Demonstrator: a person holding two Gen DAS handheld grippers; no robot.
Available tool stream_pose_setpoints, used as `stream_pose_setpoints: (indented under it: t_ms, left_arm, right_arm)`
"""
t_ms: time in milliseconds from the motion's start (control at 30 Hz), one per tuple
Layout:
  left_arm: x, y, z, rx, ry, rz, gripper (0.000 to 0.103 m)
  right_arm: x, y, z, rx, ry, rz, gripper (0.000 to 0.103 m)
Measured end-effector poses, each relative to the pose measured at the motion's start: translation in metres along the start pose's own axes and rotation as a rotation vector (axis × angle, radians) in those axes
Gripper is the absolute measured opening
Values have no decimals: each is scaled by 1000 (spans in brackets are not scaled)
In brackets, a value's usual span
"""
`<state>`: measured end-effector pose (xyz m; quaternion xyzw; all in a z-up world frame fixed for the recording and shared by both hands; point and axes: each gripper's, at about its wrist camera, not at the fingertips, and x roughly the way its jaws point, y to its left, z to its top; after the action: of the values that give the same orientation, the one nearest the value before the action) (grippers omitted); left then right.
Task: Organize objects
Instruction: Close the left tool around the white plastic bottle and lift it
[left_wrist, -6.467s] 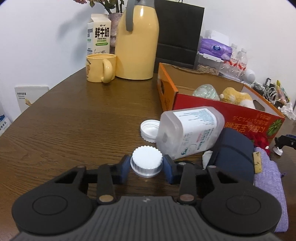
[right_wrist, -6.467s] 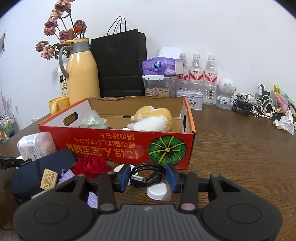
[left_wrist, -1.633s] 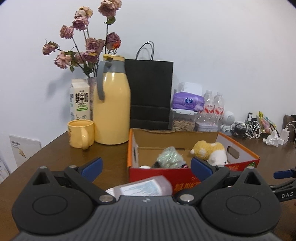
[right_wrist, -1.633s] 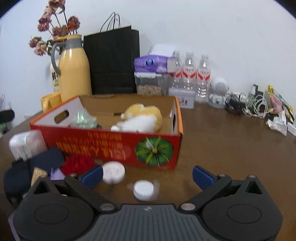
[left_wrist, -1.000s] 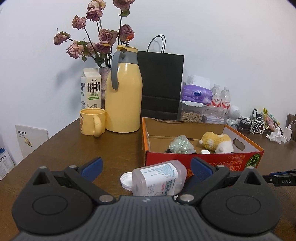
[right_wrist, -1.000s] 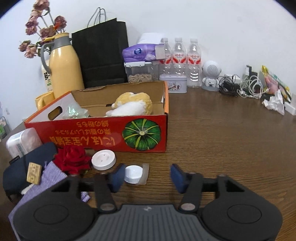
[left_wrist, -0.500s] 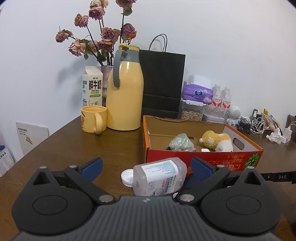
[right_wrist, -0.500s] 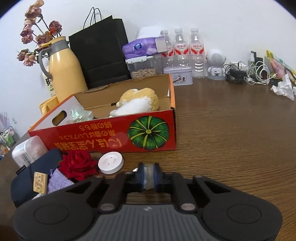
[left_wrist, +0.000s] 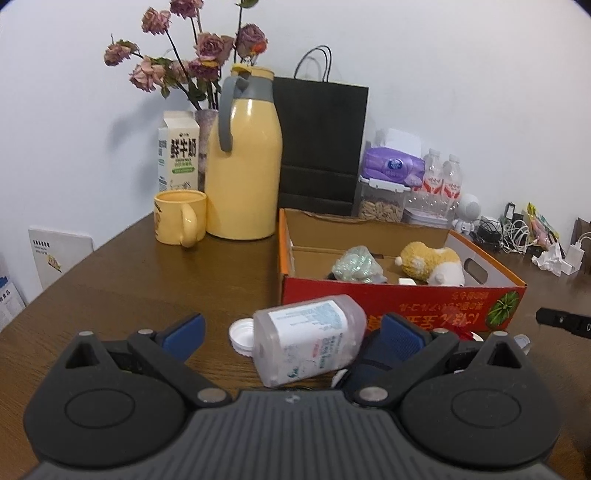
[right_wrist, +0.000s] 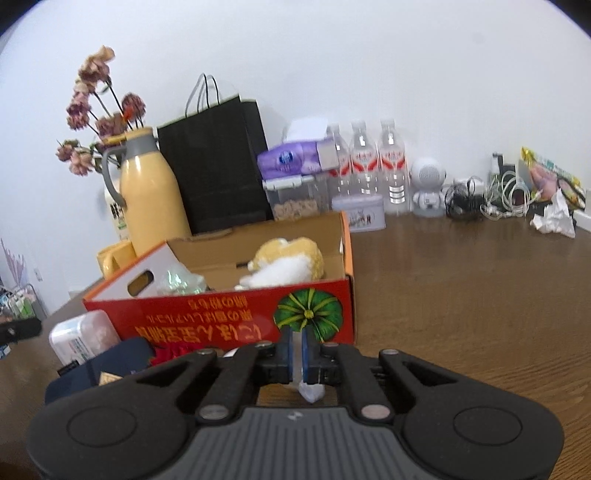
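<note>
My right gripper (right_wrist: 294, 350): squeezing tight on a small white cap (right_wrist: 310, 392).
My left gripper (left_wrist: 291, 332): hanging wide open, holding nothing.
Doing it well: I am lifting high over the box (right_wrist: 229, 321) wall.

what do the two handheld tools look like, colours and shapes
Both match: the left tool and right tool have matte black linkage arms with silver pivot pins, two round black discs, a ribbed grey housing bearing a small pale logo, and blue ribbed pads on the fingertips.
</note>
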<state>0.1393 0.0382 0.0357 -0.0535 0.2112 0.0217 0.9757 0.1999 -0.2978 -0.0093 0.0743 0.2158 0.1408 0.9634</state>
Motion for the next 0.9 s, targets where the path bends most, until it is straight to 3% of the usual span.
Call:
stream_pose_setpoints:
  t_ms: [267,733,900]
  left_arm:
    - [24,-22,3,-9,69,22,103]
    - [77,-37,11,-81,129,212,103]
    - [81,-33,8,-99,135,196,103]
  right_arm:
    - [-12,7,-1,-20,-51,33,4]
    - [-13,11,-4,-37,-47,52,4]
    - [-12,11,-4,-38,-42,53,4]
